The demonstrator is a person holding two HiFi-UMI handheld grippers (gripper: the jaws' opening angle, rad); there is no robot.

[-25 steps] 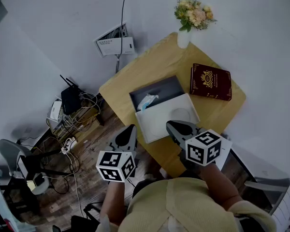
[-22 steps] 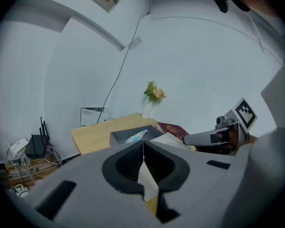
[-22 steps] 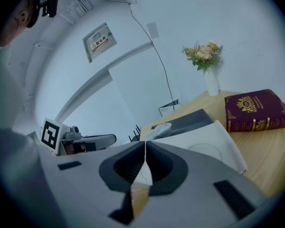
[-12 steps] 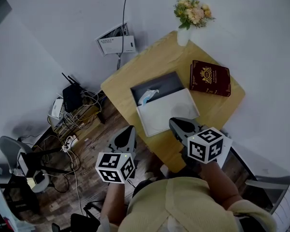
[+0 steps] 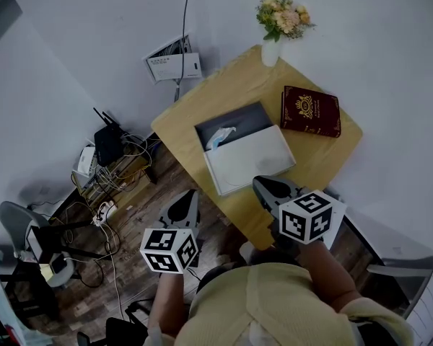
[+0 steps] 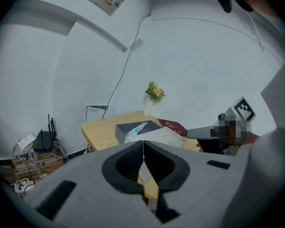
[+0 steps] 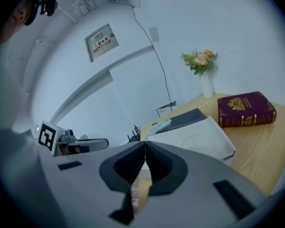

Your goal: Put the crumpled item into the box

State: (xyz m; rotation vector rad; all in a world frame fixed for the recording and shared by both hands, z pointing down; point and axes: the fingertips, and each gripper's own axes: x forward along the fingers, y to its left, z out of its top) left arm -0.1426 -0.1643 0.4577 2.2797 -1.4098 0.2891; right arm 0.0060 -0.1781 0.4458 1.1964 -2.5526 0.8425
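A shallow grey box [image 5: 234, 125] with its white lid [image 5: 249, 161] beside it lies on the wooden table [image 5: 202, 107]. The crumpled pale blue item [image 5: 220, 135] rests inside the box at its left end; it also shows in the left gripper view as the crumpled item [image 6: 137, 128] and in the right gripper view as the crumpled item [image 7: 162, 125]. My left gripper [image 5: 188, 197] hangs shut and empty off the table's near corner, over the floor. My right gripper [image 5: 264, 186] is shut and empty above the table's near edge, short of the lid.
A dark red book [image 5: 310, 112] lies right of the box, and a white vase of flowers [image 5: 274, 45] stands at the far corner. Routers and tangled cables [image 5: 105, 164] crowd the floor to the left. A wall is close behind the table.
Both grippers have drawn back slightly from the table toward the person, the left one lower in the view. The crumpled item has stayed in the box.
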